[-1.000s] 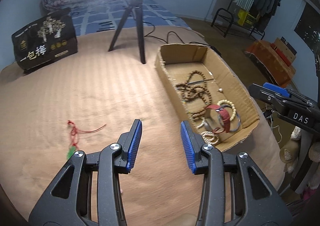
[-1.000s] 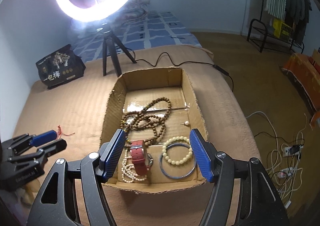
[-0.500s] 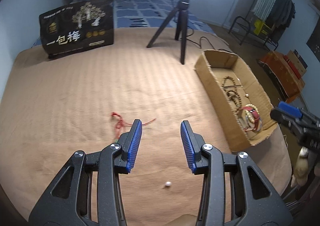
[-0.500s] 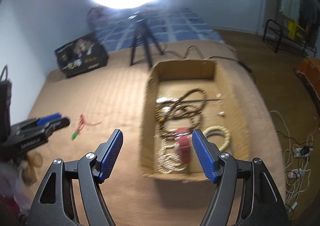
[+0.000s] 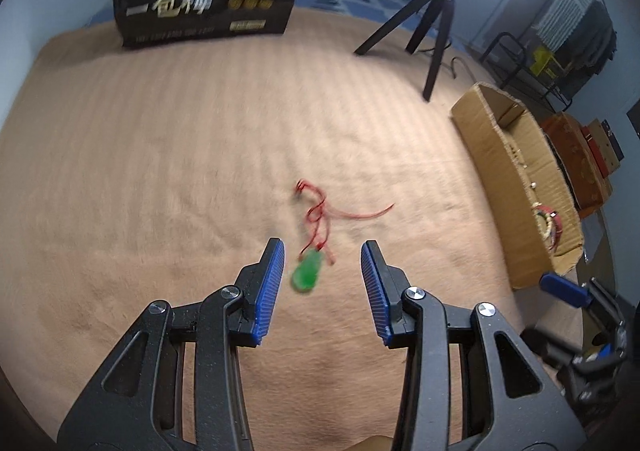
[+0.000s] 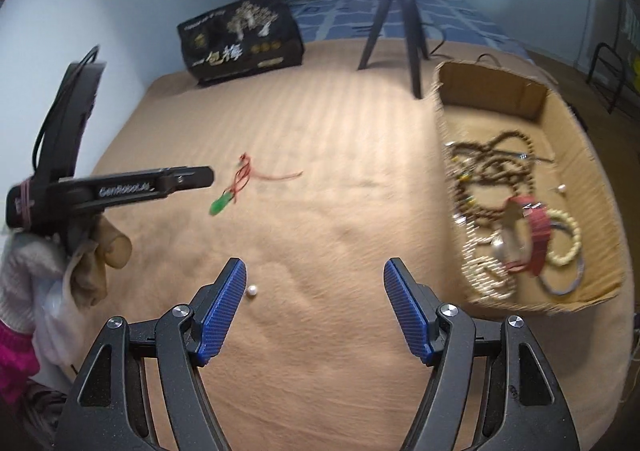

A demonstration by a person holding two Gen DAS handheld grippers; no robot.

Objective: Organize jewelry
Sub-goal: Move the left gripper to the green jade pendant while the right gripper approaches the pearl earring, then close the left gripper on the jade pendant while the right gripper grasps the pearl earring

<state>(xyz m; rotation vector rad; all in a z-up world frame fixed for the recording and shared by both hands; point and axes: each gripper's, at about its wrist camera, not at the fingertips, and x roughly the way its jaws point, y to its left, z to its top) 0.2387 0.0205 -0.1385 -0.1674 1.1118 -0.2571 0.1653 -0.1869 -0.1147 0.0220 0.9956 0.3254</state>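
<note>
Two tongs are hanging spread and empty over the tan cover. The left tongs (image 5: 322, 271) are swinging away from the box (image 5: 496, 171) and now framing the green pendant (image 5: 306, 271) on its red cord (image 5: 320, 207). The right tongs (image 6: 314, 301) are leaving the box too, a loose pearl (image 6: 252, 291) just beside their left pad. Both strays probably belong in the box at far right.

Tan bedspread (image 6: 320, 131): open and passable across the middle, interrupted only by green pendant on red cord (image 5: 307, 271) and loose pearl (image 6: 252, 291); bounded by cardboard box (image 6: 448, 123), tripod (image 6: 400, 23), black bag (image 6: 244, 39).
</note>
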